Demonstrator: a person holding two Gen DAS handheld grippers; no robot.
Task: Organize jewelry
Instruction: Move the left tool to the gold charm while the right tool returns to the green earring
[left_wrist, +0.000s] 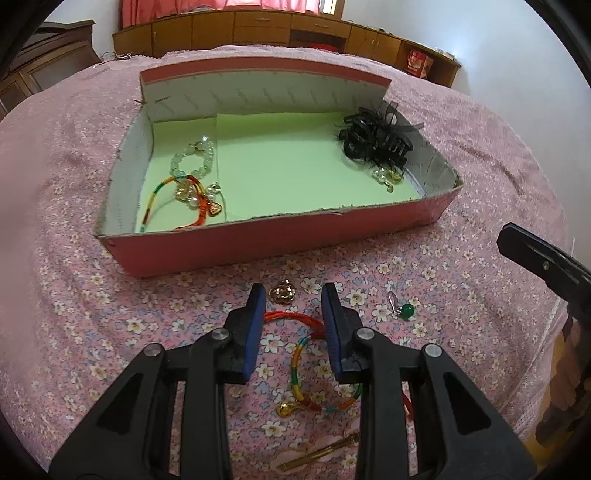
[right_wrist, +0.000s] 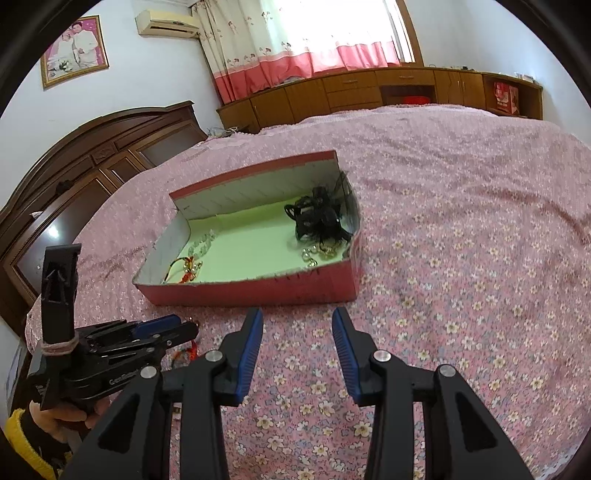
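A pink box (left_wrist: 236, 247) with green lining holds a pearl bracelet (left_wrist: 192, 158), a multicolour cord bracelet (left_wrist: 173, 195) and a black hair claw (left_wrist: 373, 138). On the floral bedspread in front of it lie a red and multicolour cord bracelet (left_wrist: 299, 354), a small gold piece (left_wrist: 282, 292), a green earring (left_wrist: 406, 311) and a gold hair clip (left_wrist: 317, 452). My left gripper (left_wrist: 293, 295) is open and hovers low over the cord bracelet, whose red cord shows between the fingers. My right gripper (right_wrist: 296, 317) is open and empty, right of the left gripper (right_wrist: 184, 328), short of the box (right_wrist: 258, 295).
The bed's dark wooden headboard (right_wrist: 92, 166) rises at the left. A low wooden cabinet (right_wrist: 351, 92) runs along the far wall under pink curtains. A hand in a yellow-cuffed sleeve (right_wrist: 26, 435) holds the left gripper. Open bedspread (right_wrist: 461, 295) stretches right of the box.
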